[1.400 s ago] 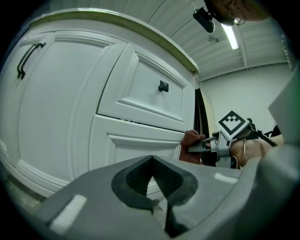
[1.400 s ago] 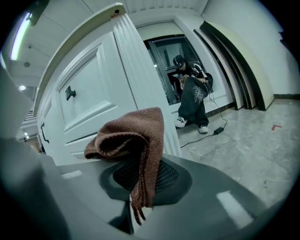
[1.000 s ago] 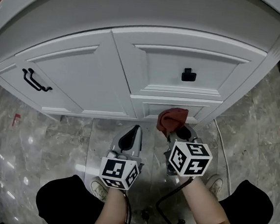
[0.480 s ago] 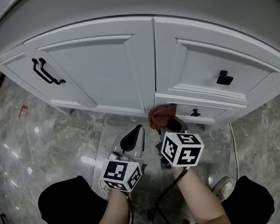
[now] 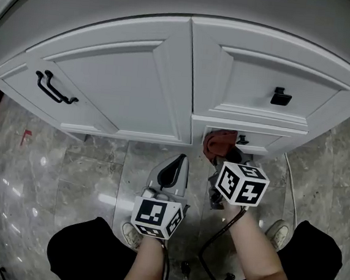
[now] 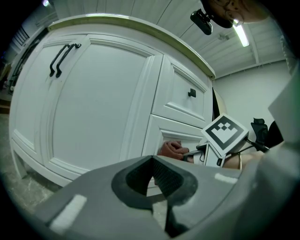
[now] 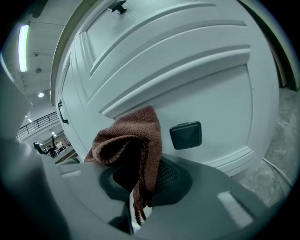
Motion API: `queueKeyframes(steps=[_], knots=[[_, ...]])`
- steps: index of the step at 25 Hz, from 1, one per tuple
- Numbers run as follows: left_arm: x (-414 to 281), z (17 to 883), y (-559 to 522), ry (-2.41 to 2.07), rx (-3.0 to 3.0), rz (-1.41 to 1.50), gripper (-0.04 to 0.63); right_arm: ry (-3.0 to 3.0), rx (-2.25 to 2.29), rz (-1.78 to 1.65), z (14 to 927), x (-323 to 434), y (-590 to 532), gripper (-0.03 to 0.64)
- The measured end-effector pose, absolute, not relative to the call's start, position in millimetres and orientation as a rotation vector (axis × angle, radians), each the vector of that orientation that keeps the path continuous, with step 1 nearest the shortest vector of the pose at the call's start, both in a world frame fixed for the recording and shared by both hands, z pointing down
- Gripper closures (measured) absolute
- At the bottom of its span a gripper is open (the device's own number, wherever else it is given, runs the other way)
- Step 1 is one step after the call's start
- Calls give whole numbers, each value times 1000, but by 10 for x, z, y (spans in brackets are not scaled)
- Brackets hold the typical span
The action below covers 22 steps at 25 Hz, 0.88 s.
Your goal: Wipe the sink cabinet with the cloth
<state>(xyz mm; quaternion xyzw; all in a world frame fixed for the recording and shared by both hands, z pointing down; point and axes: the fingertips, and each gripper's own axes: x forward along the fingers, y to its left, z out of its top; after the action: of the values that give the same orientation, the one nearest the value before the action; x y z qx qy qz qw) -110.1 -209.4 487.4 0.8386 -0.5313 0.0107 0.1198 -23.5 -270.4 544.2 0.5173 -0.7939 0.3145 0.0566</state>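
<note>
Rust-brown cloth, clamped in the right gripper's fingers, had slid toward 3 o'clock along the sink cabinet's lower drawer, nearing its knob, so wiping seemed under way, while the left gripper's fingers sat together, empty.

We are wearing black trousers and pale shoes. Our grey left tongs and right tongs are bearing black-and-white marker cubes.

The cloth is coarse knit, the sink cabinet smooth white paint (matt black handles).
</note>
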Motion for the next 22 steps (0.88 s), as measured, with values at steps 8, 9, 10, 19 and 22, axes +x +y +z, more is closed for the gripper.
queueKeyframes(steps=[8,9,10,19,22], knots=[[-865,4849,-2151,-1513,2485,34,595,-2373,1666,981,5392,108,-2633,537],[-817,4849,-2154,-1502,2492,37,595,-2376,1668,973,5369,129,-2605,537],[-765,4846,-2157,-1491,2500,39,595,-2380,1668,961,5344,153,-2578,537],[-375,4835,-2152,-1412,2561,60,595,-2342,1739,942,5325,571,-2480,537],[-332,4867,-2153,-1404,2563,75,595,-2325,1752,958,5366,646,-2518,538]])
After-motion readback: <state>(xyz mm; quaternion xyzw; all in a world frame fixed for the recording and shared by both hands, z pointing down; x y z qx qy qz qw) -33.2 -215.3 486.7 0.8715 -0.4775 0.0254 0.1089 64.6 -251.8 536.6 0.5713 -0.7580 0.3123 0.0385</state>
